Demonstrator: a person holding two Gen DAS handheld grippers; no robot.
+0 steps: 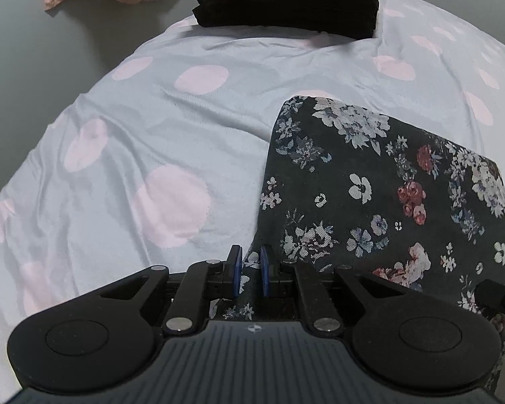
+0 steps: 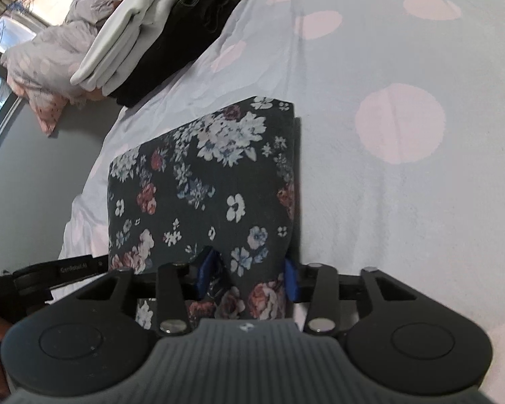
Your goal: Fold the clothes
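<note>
Dotted bedspread [image 1: 151,141] holds one floral garment [image 1: 387,202], its edge between both parted hand-held grippers [image 1: 250,274] [image 2: 249,277].

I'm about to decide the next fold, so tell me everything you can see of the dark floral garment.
The dark floral garment is soft woven-looking fabric, near-black with white, blue and red flowers. It is folded into a compact rectangle with straight edges and lies flat on the pale blue sheet with pink dots, apart from the stack of folded black and white clothes. The left gripper straddles its near left corner; the right gripper straddles its near right edge, jaws apart around the fabric.
</note>
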